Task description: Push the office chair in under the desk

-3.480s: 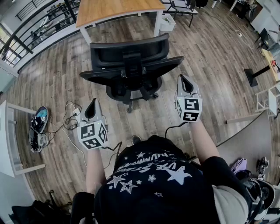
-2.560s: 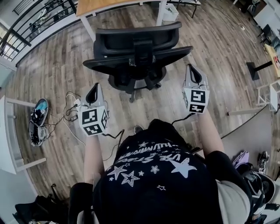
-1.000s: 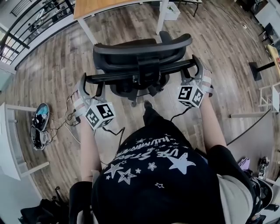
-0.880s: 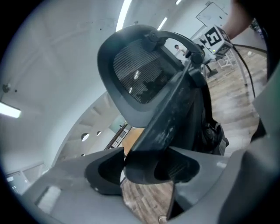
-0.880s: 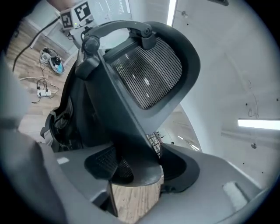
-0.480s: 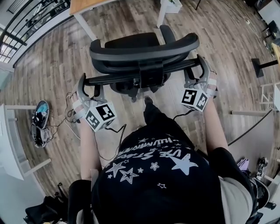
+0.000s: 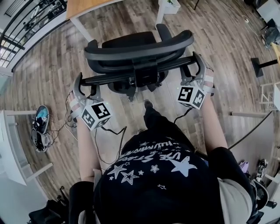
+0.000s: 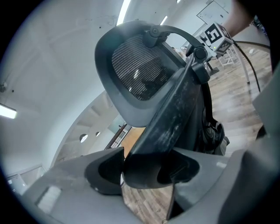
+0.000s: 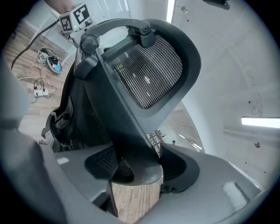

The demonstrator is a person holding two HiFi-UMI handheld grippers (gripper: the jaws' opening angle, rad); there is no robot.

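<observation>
While the left hand-held gripper (image 7: 86,87) and the right hand-held gripper (image 7: 192,72) each clamp one side of the chair (image 7: 140,48), it stands on the floor (image 7: 227,39) short of the bench (image 7: 85,6); grip made, the push under seems all left to do
</observation>
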